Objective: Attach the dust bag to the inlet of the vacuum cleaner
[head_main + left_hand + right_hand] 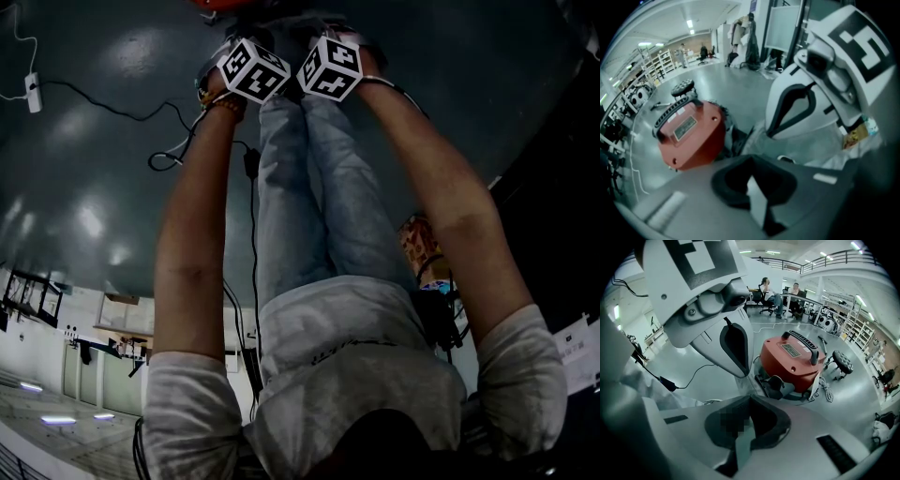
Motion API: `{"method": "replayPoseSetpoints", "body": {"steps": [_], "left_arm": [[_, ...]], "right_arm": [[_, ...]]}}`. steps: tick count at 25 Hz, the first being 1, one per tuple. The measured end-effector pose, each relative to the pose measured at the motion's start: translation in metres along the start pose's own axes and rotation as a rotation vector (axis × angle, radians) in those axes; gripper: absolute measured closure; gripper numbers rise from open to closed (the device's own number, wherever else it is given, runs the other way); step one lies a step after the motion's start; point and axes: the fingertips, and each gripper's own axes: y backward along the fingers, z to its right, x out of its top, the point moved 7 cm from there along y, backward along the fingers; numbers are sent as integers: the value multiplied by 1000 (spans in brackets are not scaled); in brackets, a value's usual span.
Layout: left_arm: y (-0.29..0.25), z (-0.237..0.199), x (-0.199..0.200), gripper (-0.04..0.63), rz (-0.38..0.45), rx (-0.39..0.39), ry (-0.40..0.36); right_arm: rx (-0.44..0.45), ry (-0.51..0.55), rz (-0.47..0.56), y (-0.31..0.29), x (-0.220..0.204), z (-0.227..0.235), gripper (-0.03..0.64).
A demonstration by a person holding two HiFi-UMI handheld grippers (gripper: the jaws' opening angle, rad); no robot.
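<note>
Your left claw (753, 156) is clenched, its jaws meeting with nothing caught between them. Your right claw (750, 397) is clenched and bare too. You hold them side by side, close together, over your pale jeans (309, 187). The red, boxy vacuum cleaner with a black handle (792, 359) sits on the glossy grey floor (693, 357) just ahead of both. The dark grey, crumpled dust bag (772, 384) lies against its front; whether it sits on the inlet I cannot tell.
</note>
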Motion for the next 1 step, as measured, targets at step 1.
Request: {"method": "replayPoseSetpoints", "body": {"steps": [1], "left_arm": [[0,1,1,592,2,-1,1]], "right_arm": [[1,0,1,0,-1,0,606]]}}
